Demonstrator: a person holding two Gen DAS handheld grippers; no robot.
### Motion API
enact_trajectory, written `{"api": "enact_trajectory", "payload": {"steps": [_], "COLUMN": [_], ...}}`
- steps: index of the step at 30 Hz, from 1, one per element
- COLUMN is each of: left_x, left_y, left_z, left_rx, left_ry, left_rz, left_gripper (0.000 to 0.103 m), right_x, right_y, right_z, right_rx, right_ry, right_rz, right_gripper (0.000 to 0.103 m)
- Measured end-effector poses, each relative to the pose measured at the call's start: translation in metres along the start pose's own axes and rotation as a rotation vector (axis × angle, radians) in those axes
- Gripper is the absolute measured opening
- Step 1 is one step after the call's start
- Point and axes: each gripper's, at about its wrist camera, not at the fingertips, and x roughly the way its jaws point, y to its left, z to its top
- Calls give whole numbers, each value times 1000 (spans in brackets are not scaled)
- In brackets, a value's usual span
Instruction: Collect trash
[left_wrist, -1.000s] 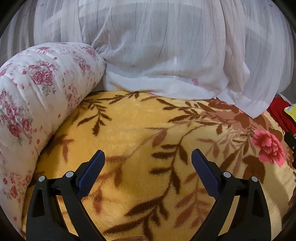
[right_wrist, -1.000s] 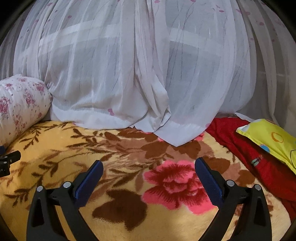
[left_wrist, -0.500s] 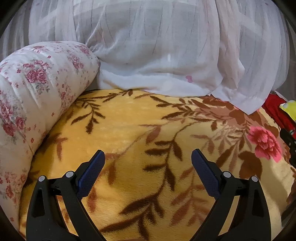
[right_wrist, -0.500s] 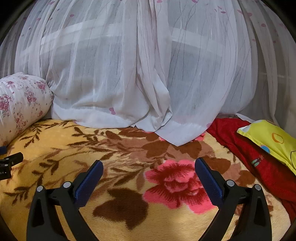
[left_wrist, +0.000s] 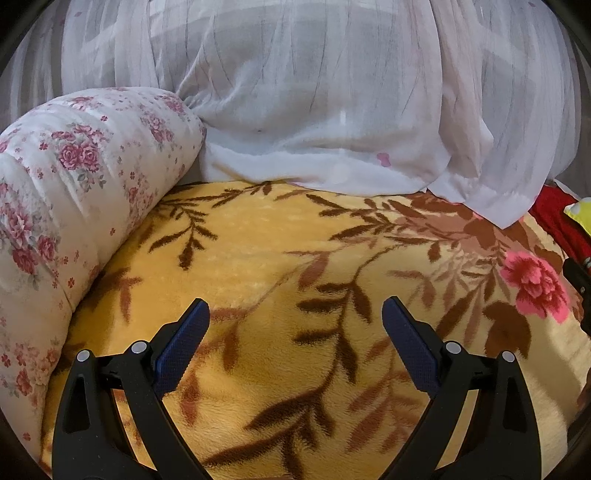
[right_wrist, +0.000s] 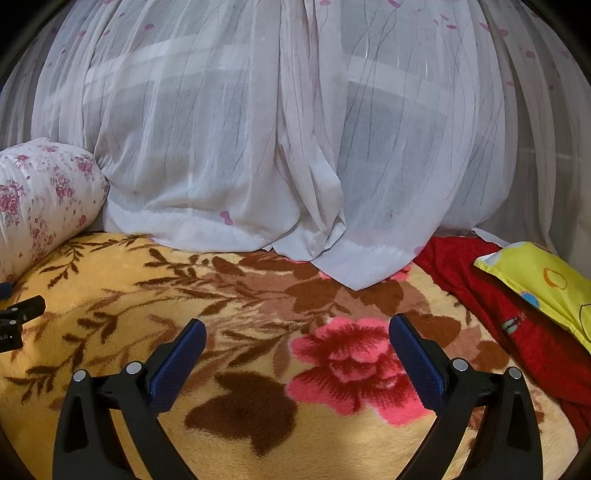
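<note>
We note a floral bolster (left_wrist: 70, 192) at left, a sheer curtain (left_wrist: 332, 110) draped onto the yellow blanket (left_wrist: 258, 240), and a yellow pillow (right_wrist: 543, 284) on red cloth (right_wrist: 491, 295) at right. Left gripper (left_wrist: 295, 325) and right gripper (right_wrist: 297, 347) jaws stand apart, empty; we see no trash.

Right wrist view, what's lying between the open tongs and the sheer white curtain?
Only the yellow plush blanket with its brown leaves and pink flower. No trash shows between the right tongs and the curtain.

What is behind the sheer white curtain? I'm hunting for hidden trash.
Through the sheer curtain only pale horizontal and vertical bars, perhaps a window frame, show. Its bunched hem on the yellow blanket hides whatever lies there.
</note>
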Motion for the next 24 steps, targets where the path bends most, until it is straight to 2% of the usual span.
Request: {"api": "enact_trajectory", "payload": {"steps": [24], "left_x": [1], "left_y": [9], "left_z": [0], "left_rx": [-7], "left_ry": [-16], "left_rz": [43], "left_gripper": [92], "right_x": [4], "right_y": [-3], "right_z": [1], "right_rx": [-17], "right_ry": [-13], "right_rz": [-1], "right_gripper": [98]}}
